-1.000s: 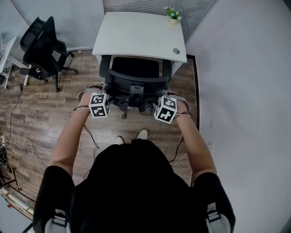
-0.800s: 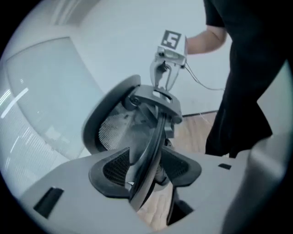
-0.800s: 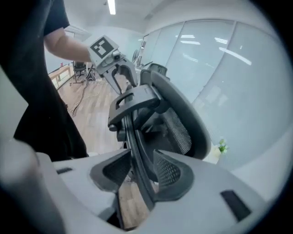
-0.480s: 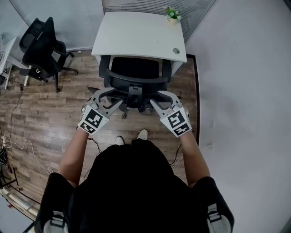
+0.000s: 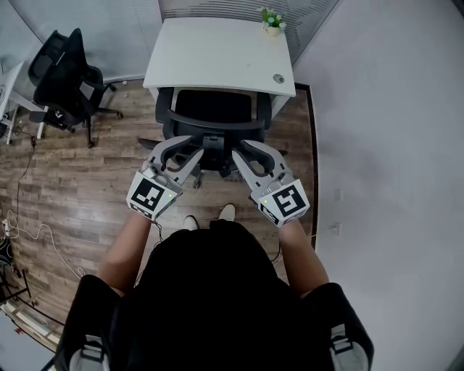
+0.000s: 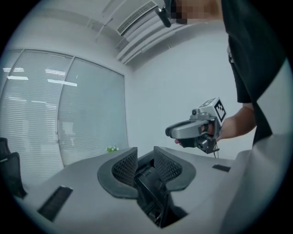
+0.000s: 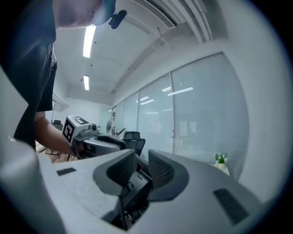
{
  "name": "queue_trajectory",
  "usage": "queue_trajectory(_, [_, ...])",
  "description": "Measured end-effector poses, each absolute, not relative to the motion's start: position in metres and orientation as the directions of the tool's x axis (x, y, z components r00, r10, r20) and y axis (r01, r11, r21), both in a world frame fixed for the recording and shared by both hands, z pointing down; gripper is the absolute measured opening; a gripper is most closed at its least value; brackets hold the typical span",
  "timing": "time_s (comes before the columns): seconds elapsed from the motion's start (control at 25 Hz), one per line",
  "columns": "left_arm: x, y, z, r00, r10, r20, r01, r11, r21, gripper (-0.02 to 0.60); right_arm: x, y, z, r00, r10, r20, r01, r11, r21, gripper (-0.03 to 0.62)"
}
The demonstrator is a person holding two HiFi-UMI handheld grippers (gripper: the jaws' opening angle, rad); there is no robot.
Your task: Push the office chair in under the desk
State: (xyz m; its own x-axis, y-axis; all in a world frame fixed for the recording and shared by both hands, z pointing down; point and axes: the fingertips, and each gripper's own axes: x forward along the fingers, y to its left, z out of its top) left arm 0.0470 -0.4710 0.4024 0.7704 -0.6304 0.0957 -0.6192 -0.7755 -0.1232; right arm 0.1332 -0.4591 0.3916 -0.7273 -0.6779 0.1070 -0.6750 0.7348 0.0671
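The black office chair (image 5: 214, 116) stands with its seat under the white desk (image 5: 217, 54), its backrest toward me. Both grippers are held off the chair, just behind its back. The jaws of my left gripper (image 5: 180, 151) are closing, with a gap still between them and nothing in it. My right gripper (image 5: 254, 153) is the same, jaws closing on nothing. The left gripper view shows that gripper's own jaws (image 6: 145, 157) tilted up at the wall and ceiling, with the right gripper (image 6: 197, 130) beside them. In the right gripper view, the right gripper (image 7: 142, 160) points up at the glass wall.
A small potted plant (image 5: 272, 20) and a round cable grommet (image 5: 278, 78) sit on the desk. A second black chair (image 5: 65, 72) stands at the far left on the wood floor. A white wall (image 5: 377, 145) runs close along the right. Cables (image 5: 29, 224) lie on the floor at left.
Both grippers have come off the chair's back, drawn toward me and tipped upward. Their jaws have narrowed. The chair sits slightly further under the desk.
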Motion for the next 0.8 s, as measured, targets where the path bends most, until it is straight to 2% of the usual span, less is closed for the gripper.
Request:
queue_trajectory(0.16, [0.051, -0.469, 0.389, 0.773, -0.633, 0.048, -0.626, -0.773, -0.107, 0.057, 0.133, -0.459, 0.377, -0.719, -0.692, 0.065, -0.688, 0.721, 0.078, 0.030])
queue_trajectory(0.28, [0.051, -0.469, 0.381, 0.770, -0.638, 0.022, -0.634, -0.768, -0.091, 0.021, 0.134, -0.458, 0.372, -0.711, -0.701, 0.056, -0.696, 0.713, 0.084, 0.003])
queue_trajectory(0.44, [0.051, -0.470, 0.376, 0.768, -0.640, -0.005, -0.638, -0.766, -0.079, -0.005, 0.136, -0.459, 0.370, -0.703, -0.710, 0.046, -0.706, 0.704, 0.075, 0.003])
queue_trajectory(0.8, [0.049, -0.476, 0.367, 0.764, -0.644, -0.041, -0.645, -0.760, -0.075, -0.005, 0.139, -0.465, 0.360, -0.687, -0.726, 0.020, -0.724, 0.687, 0.069, 0.003])
